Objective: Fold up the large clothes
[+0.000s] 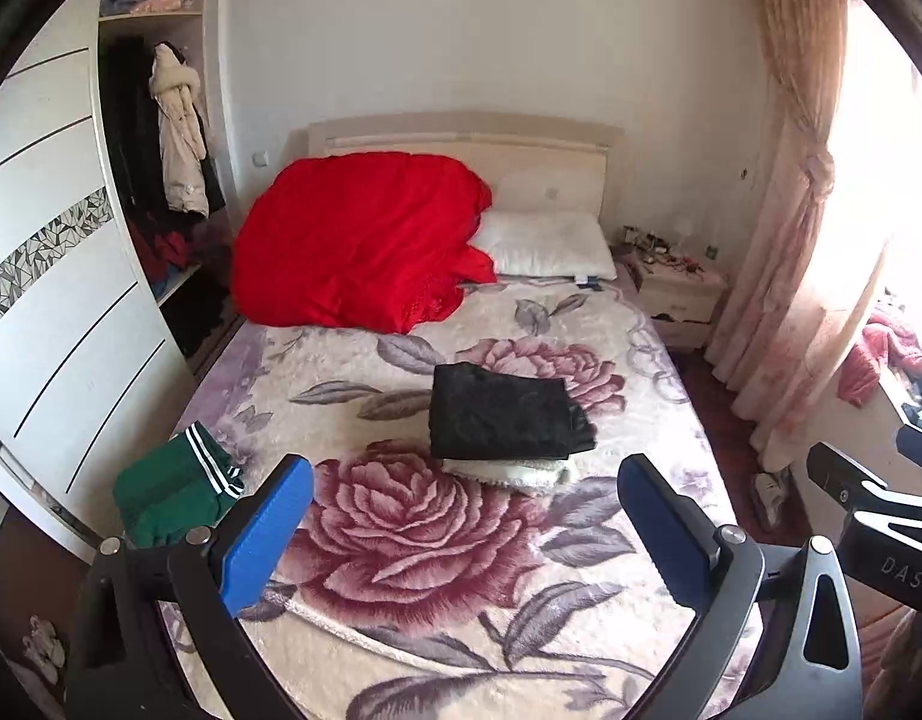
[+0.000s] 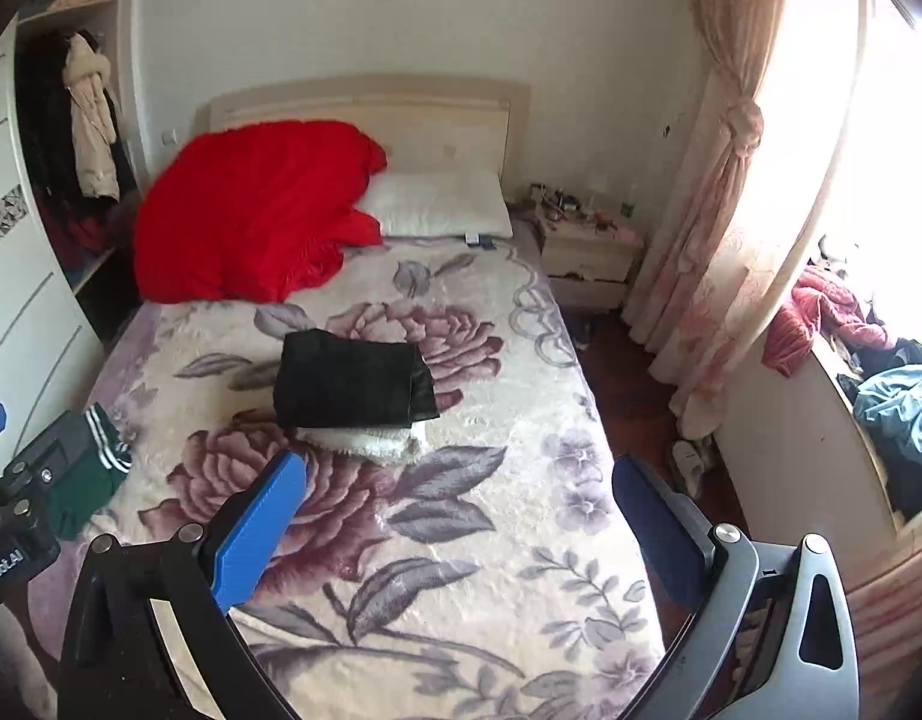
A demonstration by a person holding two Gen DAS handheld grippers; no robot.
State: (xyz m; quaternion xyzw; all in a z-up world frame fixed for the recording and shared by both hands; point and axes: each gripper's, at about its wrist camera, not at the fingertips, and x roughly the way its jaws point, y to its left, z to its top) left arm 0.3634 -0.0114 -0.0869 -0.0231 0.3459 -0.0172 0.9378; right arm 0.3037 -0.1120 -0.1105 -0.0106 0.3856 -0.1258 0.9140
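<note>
A folded black garment (image 1: 505,417) (image 2: 353,378) lies on a folded white fleecy one (image 1: 514,471) (image 2: 371,443) in the middle of the bed. A green garment with white stripes (image 1: 173,483) (image 2: 92,474) sits crumpled near the bed's left edge. My left gripper (image 1: 463,480) hovers above the foot of the bed, open, nothing between its blue pads. My right gripper (image 2: 458,480) hovers beside it, also open and empty. Each gripper's body shows at the edge of the other's view.
The bed has a floral blanket (image 1: 401,540) (image 2: 461,570), a red quilt (image 1: 359,246) and a white pillow (image 1: 547,243) at the head. An open wardrobe (image 1: 155,150) stands left. A nightstand (image 2: 586,252), curtain (image 2: 718,192) and a ledge piled with clothes (image 2: 880,384) are right.
</note>
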